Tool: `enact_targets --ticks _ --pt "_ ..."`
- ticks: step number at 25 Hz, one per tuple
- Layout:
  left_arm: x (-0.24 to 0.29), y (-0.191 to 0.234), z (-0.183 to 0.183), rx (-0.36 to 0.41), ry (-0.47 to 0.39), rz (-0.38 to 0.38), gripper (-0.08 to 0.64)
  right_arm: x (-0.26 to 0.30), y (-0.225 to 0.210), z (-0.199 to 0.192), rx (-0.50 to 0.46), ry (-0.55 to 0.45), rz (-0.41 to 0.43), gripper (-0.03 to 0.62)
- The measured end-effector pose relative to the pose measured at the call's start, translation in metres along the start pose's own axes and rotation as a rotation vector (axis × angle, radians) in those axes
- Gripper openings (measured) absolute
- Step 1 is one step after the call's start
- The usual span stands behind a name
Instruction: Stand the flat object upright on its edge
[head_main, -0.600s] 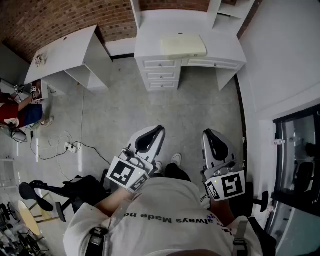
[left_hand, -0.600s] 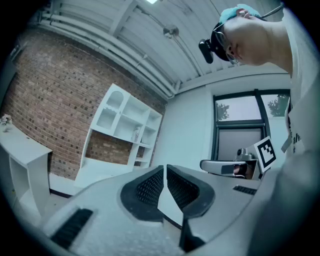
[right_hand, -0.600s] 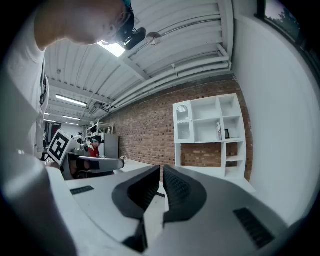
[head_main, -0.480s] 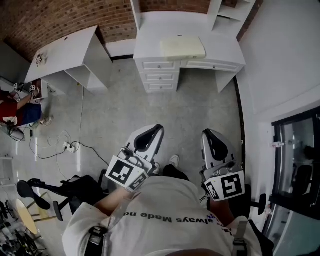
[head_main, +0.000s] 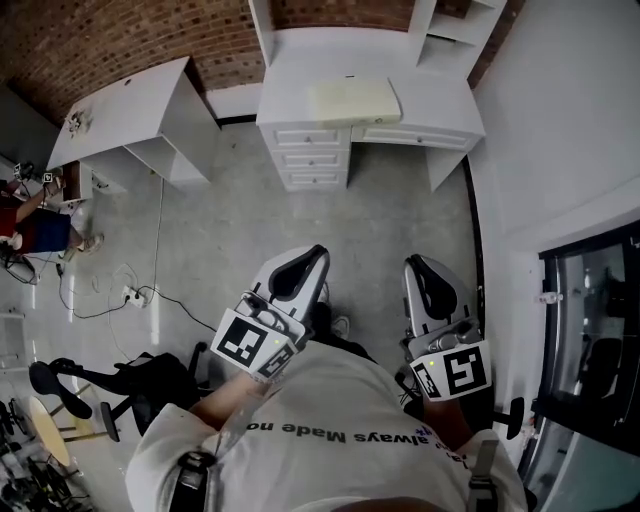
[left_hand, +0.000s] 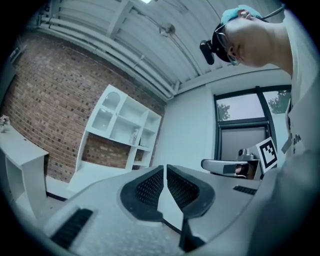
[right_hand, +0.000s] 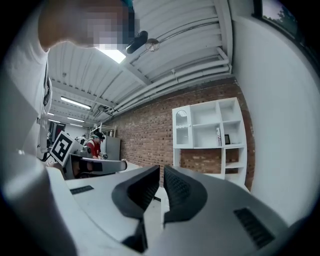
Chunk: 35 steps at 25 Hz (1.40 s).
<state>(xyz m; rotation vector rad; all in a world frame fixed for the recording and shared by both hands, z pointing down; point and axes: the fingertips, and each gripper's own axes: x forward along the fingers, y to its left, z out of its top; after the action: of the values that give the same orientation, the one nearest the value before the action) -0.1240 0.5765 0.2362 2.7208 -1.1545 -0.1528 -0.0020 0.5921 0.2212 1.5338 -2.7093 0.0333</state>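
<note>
The flat object (head_main: 353, 100) is a pale yellow slab lying flat on a white desk (head_main: 300, 55) against the brick wall, far ahead of me. Both grippers are held close to the person's chest, well short of the desk. My left gripper (head_main: 318, 256) is shut with nothing between its pads; in the left gripper view its jaws (left_hand: 165, 168) meet at the tips. My right gripper (head_main: 414, 264) is likewise shut and empty, with its jaws (right_hand: 162, 169) touching in the right gripper view. Neither gripper view shows the slab.
Drawers (head_main: 316, 153) sit under the desk's middle. A second white table (head_main: 125, 100) stands at the left. A power strip and cables (head_main: 135, 295) lie on the grey floor, with a black stand (head_main: 70, 385) at lower left. A white shelf unit (right_hand: 210, 130) tops the desk. A glass door (head_main: 590, 330) is at right.
The desk and the slab have slid slightly left in the head view as the person moved. Both grippers stay shut in front of the body.
</note>
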Motion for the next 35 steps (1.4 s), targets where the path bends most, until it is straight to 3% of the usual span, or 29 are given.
enact_targets --ticks 9,26,35 --pt "0.051 0.031 -0.003 -0.024 0.003 0.002 0.028 0.047 -0.037 -0.004 0.009 0.007 0.017 0.029" --pt "0.154 0.177 0.029 -0.034 -0.004 -0.008 0.028 0.218 -0.1 0.009 -0.02 0.029 0.012 0.029" --pt "0.187 0.223 0.033 -0.038 -0.003 -0.012 0.028 0.269 -0.12 0.008 -0.049 0.028 0.0 0.029"
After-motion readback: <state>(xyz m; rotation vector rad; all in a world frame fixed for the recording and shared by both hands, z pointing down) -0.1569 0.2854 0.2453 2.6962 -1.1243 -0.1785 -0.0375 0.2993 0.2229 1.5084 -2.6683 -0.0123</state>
